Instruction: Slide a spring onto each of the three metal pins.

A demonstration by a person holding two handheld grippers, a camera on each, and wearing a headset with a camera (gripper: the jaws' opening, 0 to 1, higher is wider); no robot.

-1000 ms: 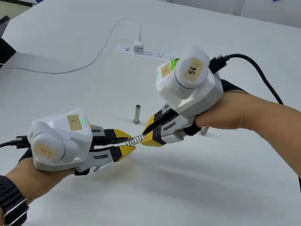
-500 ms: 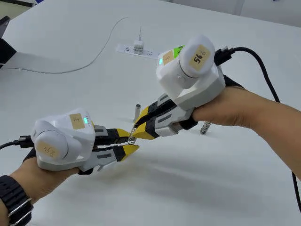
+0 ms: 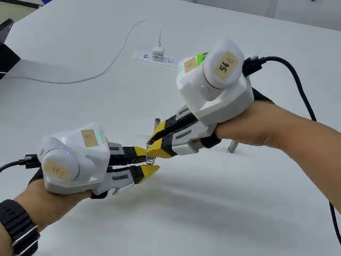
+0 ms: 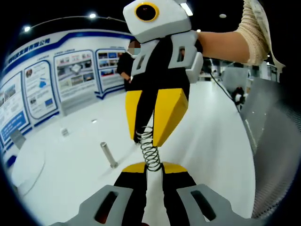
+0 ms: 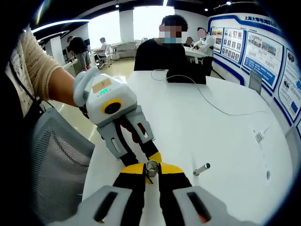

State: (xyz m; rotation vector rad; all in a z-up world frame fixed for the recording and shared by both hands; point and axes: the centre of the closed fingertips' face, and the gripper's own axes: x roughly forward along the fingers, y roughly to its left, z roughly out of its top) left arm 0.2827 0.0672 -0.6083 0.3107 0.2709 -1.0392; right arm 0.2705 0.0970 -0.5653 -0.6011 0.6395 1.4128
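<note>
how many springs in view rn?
2. One spring is clamped between the left gripper and right gripper tips; a second spring sits on the table by the right hand. Others may be hidden.

Showroom-style office hall.
Blue-trimmed wall display panels (image 5: 265, 52), a long white table (image 5: 225, 127), people (image 5: 170, 52) seated behind it.

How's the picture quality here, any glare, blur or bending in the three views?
Head view: even light, soft shadows on the table, sharp. Left gripper view: fisheye bends the wall posters; spring crisp. Right gripper view: windows blown out, edges curved.
</note>
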